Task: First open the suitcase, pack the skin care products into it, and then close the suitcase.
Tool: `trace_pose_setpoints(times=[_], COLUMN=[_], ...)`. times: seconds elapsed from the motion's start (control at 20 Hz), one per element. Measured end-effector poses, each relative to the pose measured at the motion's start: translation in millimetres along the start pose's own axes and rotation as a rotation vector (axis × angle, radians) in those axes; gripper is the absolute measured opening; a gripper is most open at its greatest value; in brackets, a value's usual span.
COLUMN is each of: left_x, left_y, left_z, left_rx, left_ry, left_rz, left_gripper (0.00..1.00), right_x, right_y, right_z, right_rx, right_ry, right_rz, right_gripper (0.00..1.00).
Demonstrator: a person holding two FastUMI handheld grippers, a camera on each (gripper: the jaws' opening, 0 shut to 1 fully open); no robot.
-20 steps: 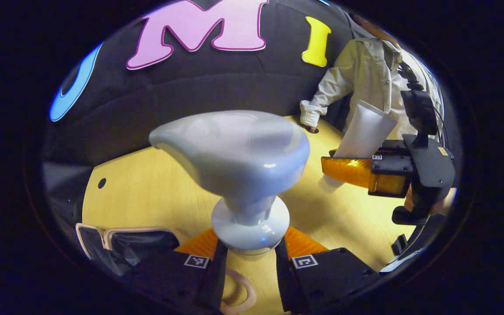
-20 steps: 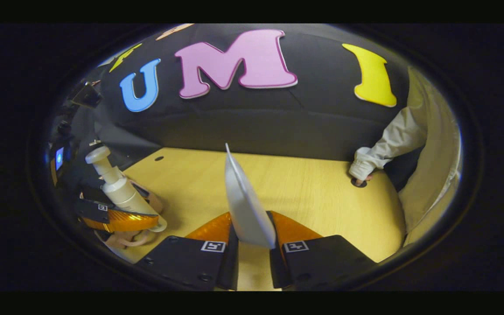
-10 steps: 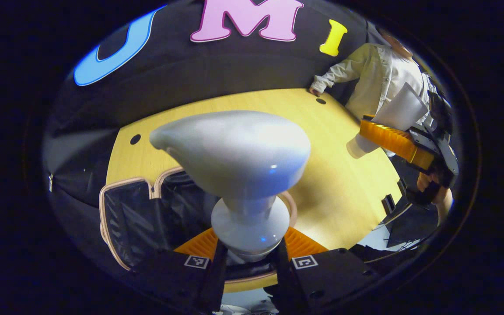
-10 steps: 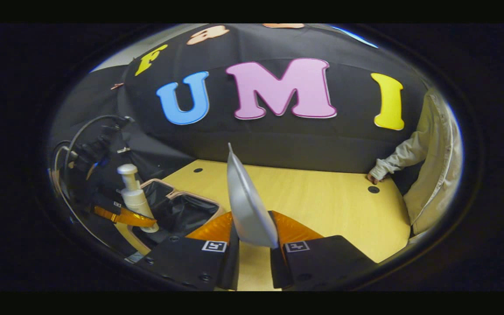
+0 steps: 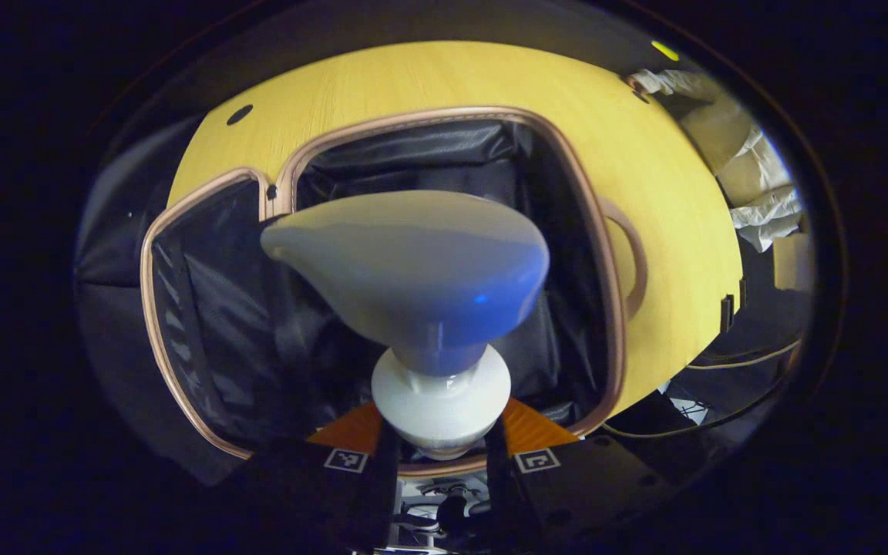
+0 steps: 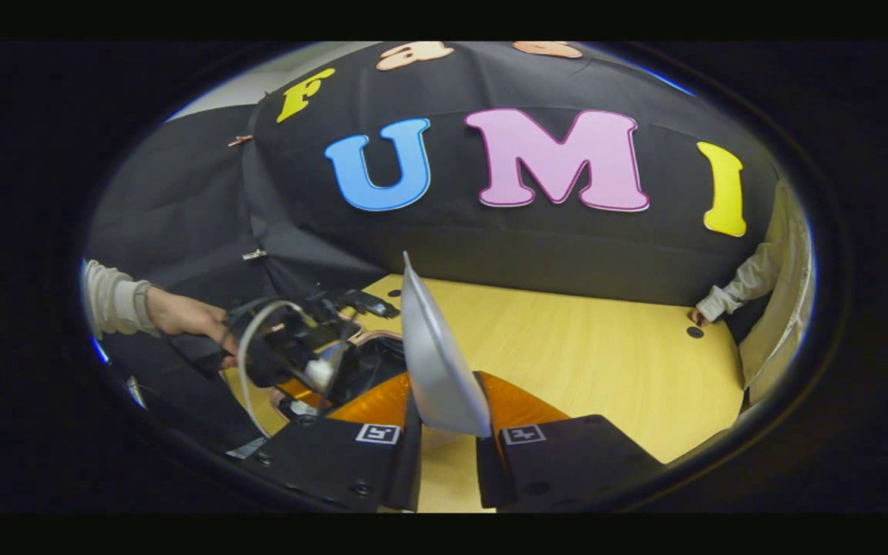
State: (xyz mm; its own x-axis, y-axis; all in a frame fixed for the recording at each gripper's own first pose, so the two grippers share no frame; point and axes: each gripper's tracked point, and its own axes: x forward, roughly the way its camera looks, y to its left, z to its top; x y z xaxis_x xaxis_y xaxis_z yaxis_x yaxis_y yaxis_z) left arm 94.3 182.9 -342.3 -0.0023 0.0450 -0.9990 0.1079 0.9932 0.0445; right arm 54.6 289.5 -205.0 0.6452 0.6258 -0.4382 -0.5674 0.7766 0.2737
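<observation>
My left gripper point(image 5: 442, 451): fingers clamped on the white pump bottle point(image 5: 421, 308), its pump head just ahead of them, over the open suitcase point(image 5: 613, 308) on the bench point(image 5: 413, 77). My right gripper point(image 6: 446, 439): fingers pinching the white tube point(image 6: 436, 362), suitcase off their left side.

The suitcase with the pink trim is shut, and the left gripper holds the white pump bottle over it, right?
Not quite. The black suitcase with pink trim is open: the left gripper view shows its dark lining in both halves. The rest holds: the left gripper grips the white pump bottle by its neck above the suitcase.
</observation>
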Motion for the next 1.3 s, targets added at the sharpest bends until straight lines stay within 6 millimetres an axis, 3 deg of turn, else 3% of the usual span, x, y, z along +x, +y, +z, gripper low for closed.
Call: trace_pose_setpoints(times=[0.1, 0.15, 0.25, 0.3, 0.35, 0.4, 0.6, 0.75, 0.8, 0.85, 0.95, 1.0, 1.15, 1.2, 1.3], left_x=[23.1, 27.9, 35.8, 41.0, 45.2, 46.8, 43.2, 24.8, 13.7, -0.2, -18.0, -32.8, -68.2, -76.9, -89.1], left_y=[13.1, 16.1, 11.3, 10.7, 9.7, 10.2, 8.4, 4.5, 6.8, 10.4, 16.5, 19.1, 48.7, 59.9, 86.6], left_z=[-1.7, -0.5, -1.4, -1.7, -2.3, -4.1, -6.3, -2.2, -2.7, 0.0, 2.4, 1.4, -6.6, -12.9, -28.2], left_rx=[-0.033, -0.059, -0.084, -0.092, -0.088, -0.078, -0.049, -0.014, -0.013, -0.015, -0.024, -0.036, -0.095, -0.117, -0.159], left_ry=[0.032, 0.042, 0.055, 0.054, 0.050, 0.048, 0.018, -0.055, -0.085, -0.134, -0.237, -0.293, -0.435, -0.469, -0.523], left_rz=[0.024, 0.022, -0.013, -0.022, -0.028, -0.024, -0.040, -0.087, -0.088, -0.091, -0.099, -0.110, -0.110, -0.102, -0.081], left_gripper=[0.54, 0.54, 0.55, 0.55, 0.57, 0.58, 0.61, 0.68, 0.69, 0.72, 0.76, 0.82, 0.89, 0.90, 0.92], right_x=[2.9, 3.8, 7.5, 9.7, 12.4, 15.2, 26.0, 36.1, 41.2, 47.9, 58.6, 64.9, 90.7, 99.6, 109.8], right_y=[6.6, 9.5, 12.6, 14.0, 15.2, 16.3, 25.4, 41.3, 47.3, 52.6, 66.1, 74.7, 100.8, 107.4, 116.4], right_z=[-5.7, -8.6, -13.2, -14.8, -16.4, -17.0, -24.6, -33.5, -38.7, -43.6, -55.9, -61.0, -90.1, -103.1, -126.5], right_rx=[-0.004, -0.006, -0.006, -0.001, 0.005, 0.011, 0.026, 0.039, 0.054, 0.076, 0.123, 0.144, 0.224, 0.272, 0.378], right_ry=[0.025, 0.038, 0.059, 0.071, 0.081, 0.089, 0.132, 0.177, 0.202, 0.231, 0.293, 0.329, 0.463, 0.520, 0.619], right_rz=[0.001, 0.003, 0.006, 0.006, 0.009, 0.011, 0.029, 0.053, 0.064, 0.075, 0.105, 0.123, 0.168, 0.176, 0.182], right_gripper=[0.33, 0.27, 0.27, 0.33, 0.33, 0.27, 0.33, 0.40, 0.39, 0.27, 0.27, 0.33, 0.33, 0.27, 0.33])
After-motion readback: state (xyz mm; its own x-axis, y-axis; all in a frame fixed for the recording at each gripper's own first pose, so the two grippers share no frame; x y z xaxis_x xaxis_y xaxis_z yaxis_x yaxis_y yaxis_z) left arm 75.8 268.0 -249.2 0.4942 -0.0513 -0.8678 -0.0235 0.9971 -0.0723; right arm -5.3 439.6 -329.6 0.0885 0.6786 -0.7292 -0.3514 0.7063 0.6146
